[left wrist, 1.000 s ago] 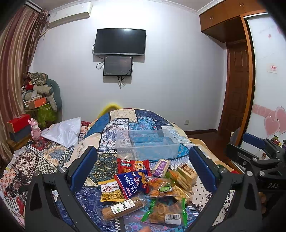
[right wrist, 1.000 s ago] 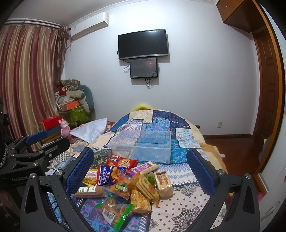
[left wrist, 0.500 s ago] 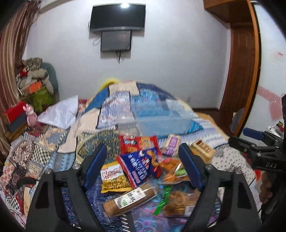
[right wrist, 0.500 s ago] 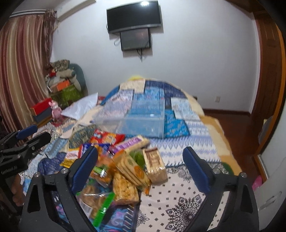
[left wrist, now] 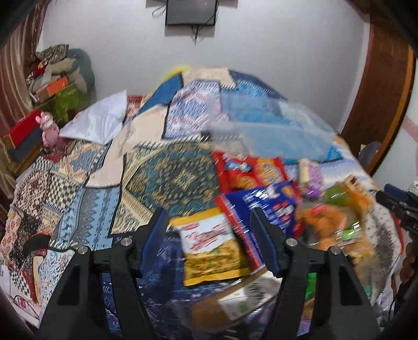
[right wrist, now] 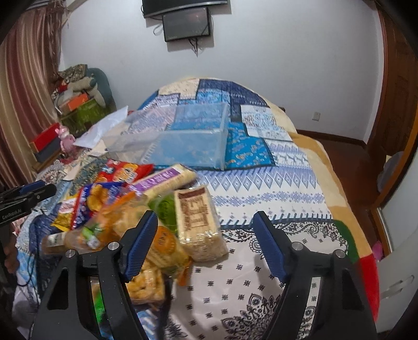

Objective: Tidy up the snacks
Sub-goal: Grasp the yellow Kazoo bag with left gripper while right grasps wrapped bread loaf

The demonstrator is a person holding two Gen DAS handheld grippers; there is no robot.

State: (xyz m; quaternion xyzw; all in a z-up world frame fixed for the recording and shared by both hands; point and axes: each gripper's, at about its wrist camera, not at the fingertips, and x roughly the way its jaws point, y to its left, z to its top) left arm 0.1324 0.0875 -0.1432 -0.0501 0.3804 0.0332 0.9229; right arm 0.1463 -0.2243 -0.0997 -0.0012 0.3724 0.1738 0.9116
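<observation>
Right wrist alone shows brown cracker pack [right wrist: 199, 225] clearly.

A plain white wall [right wrist: 274, 60] fills the far side of the room, with a black flat screen [right wrist: 186, 24] mounted on it at twelve o'clock and a small white socket plate [right wrist: 316, 115] low at about two o'clock. Striped reddish-brown curtains [right wrist: 24, 104] hang at nine o'clock beside a heap of cushions and coloured boxes [right wrist: 79, 99], while a dark wooden door frame [left wrist: 378, 104] rises at three o'clock above a brown wooden floor [right wrist: 350, 167]. A large bed with a patchwork quilt of blue, white and beige patterned squares [right wrist: 261, 183] takes up the centre, a white pillow [left wrist: 100, 121] lying toward ten o'clock.
</observation>
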